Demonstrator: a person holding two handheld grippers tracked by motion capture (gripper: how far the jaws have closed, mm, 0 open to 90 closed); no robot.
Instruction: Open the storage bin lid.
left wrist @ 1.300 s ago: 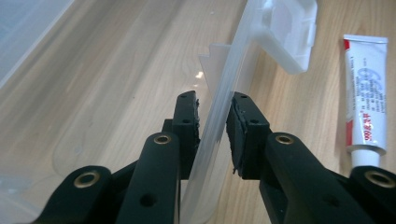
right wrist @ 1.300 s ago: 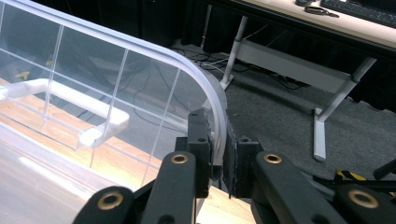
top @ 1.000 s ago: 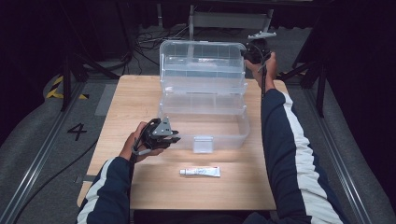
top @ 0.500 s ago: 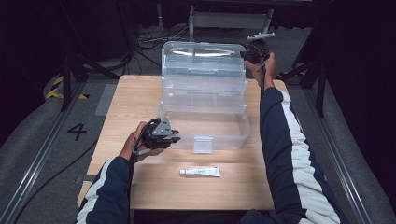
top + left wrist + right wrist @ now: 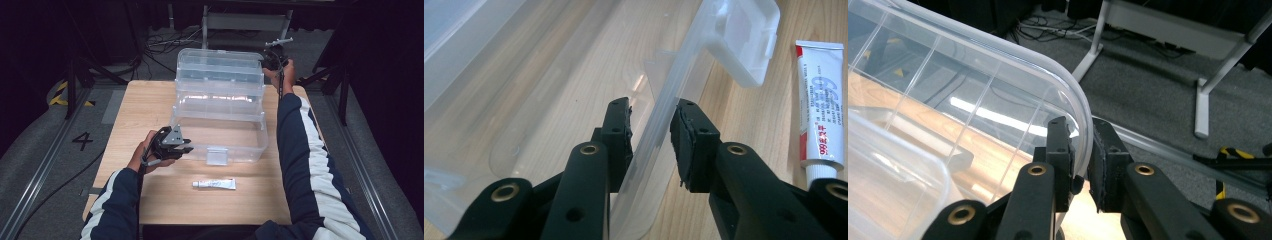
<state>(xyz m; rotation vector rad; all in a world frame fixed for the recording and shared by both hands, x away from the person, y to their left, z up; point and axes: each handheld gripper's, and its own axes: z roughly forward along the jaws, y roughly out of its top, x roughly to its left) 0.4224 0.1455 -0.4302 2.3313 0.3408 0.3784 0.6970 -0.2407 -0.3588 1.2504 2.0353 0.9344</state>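
Observation:
A clear plastic toolbox [image 5: 240, 150] stands open on the wooden table, its stepped trays [image 5: 220, 100] fanned back and its lid [image 5: 220, 62] raised at the far side. My right gripper [image 5: 270, 59] is at the lid's far right corner, shut on the lid's curved rim [image 5: 1083, 127]. My left gripper [image 5: 187, 148] is at the box's near left corner. Its jaws straddle the front wall [image 5: 659, 115], which sits pinched between the pads [image 5: 684, 140]. A white tube [image 5: 214, 184] lies on the table in front of the box, to the right of the left gripper's jaws [image 5: 821, 110].
The box's front latch [image 5: 216, 156] hangs down at the middle of the front wall [image 5: 744, 40]. Bare wood runs left of the box and along the near edge. Beyond the table are a grey floor, cables and a metal stand [image 5: 1198, 75].
The right gripper has come down and towards me with the lid's corner, so the lid stands lower than before. The left gripper has stayed on the box's front wall.

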